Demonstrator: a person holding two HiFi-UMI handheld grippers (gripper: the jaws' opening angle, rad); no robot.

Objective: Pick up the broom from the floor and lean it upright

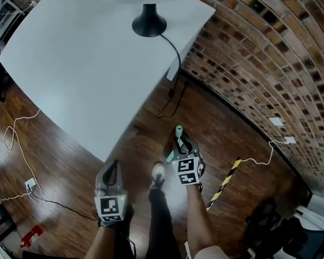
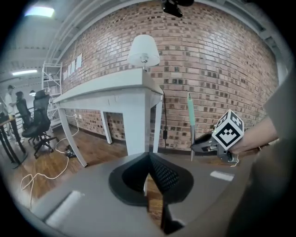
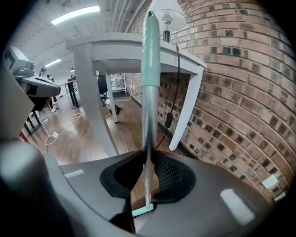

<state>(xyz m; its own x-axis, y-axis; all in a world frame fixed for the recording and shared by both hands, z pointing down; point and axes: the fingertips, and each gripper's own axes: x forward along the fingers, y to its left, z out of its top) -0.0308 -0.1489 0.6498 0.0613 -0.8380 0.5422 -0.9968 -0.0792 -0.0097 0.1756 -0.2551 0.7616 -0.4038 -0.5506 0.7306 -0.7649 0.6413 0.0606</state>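
Your right gripper (image 3: 147, 163) clamps its jaws on the broom (image 3: 149, 83), whose silver pole with green grip stands upright at the centre of the right gripper view, the brush end cut off below, while your left gripper (image 2: 148, 172) keeps its jaws together on nothing.

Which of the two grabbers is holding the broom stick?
The right gripper: its jaws clamp the broom handle. The left gripper holds nothing.
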